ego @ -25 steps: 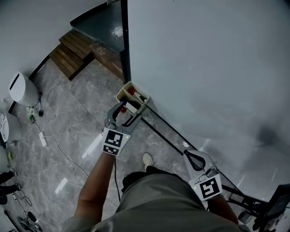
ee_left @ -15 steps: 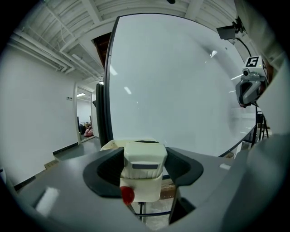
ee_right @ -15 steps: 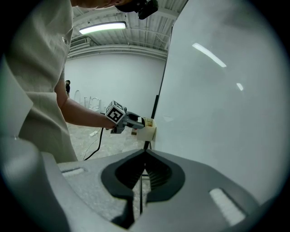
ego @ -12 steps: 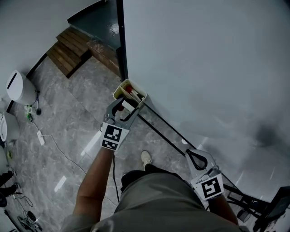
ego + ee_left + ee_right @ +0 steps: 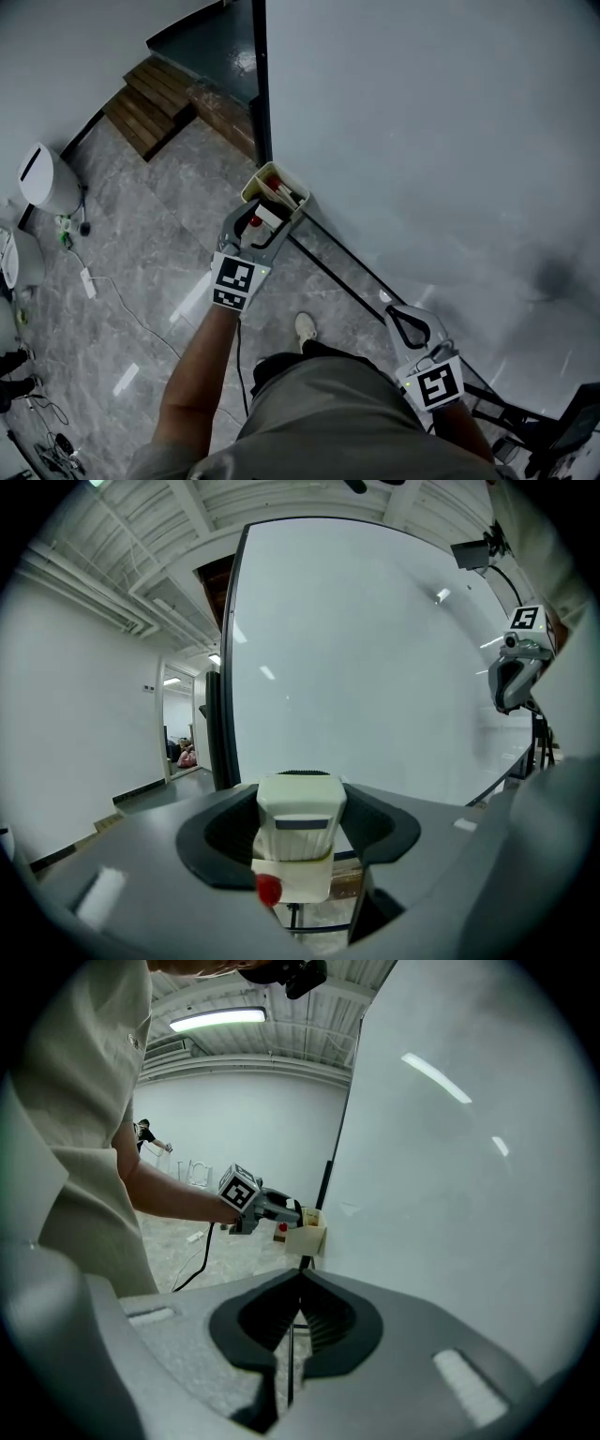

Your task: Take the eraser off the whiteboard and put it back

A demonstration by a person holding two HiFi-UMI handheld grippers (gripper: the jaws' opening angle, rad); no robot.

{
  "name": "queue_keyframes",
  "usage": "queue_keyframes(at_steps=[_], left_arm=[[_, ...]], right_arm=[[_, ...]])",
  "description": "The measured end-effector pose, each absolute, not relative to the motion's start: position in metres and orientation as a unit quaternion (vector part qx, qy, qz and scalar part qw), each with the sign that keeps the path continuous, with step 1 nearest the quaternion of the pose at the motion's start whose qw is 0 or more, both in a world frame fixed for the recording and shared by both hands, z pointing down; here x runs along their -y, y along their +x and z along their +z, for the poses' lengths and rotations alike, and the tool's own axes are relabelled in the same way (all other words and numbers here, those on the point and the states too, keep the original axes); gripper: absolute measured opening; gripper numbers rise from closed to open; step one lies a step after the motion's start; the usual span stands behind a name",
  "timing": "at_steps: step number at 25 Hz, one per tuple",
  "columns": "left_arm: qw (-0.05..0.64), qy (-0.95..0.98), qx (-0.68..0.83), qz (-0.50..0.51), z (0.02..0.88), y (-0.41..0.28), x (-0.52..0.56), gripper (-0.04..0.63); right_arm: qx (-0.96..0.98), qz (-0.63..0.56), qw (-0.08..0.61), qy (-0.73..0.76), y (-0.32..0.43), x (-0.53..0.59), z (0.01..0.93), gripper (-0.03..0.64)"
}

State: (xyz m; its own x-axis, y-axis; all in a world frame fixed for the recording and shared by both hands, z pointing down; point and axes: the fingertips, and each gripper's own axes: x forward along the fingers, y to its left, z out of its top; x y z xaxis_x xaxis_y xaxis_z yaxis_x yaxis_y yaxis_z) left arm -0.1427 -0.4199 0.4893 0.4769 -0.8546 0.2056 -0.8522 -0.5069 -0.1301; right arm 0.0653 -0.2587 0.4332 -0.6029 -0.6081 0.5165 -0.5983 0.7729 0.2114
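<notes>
Left gripper view | left gripper [image 5: 300, 799] clamps eraser [image 5: 300, 834] at cream holder [image 5: 311, 878]; right gripper [image 5: 298, 1283] clenched, empty | risk: eraser slips from pads, or pull jolts holder

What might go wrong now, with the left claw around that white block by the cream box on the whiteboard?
The left gripper seems to clamp the white block eraser between wide jaws; a weak hold could drop it. The red-capped marker in the cream plastic tray right below could get knocked out as the eraser lifts.
</notes>
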Motion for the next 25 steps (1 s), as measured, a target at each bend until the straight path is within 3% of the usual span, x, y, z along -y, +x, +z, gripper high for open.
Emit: queue_keyframes(at_steps=[13,25], left_arm=[[0.012,-0.85,-0.521,-0.076,0.431,-0.165,0.382,0.265],[0.06,-0.833,-0.548,-0.048,0.366,-0.205,0.301,0.265]], right_arm=[[0.908,-0.025,0.27,0.318,0.042,0.251,0.427,0.002],[0.928,-0.057,0.257,0.263,-0.01,0.232,0.422,0.003]])
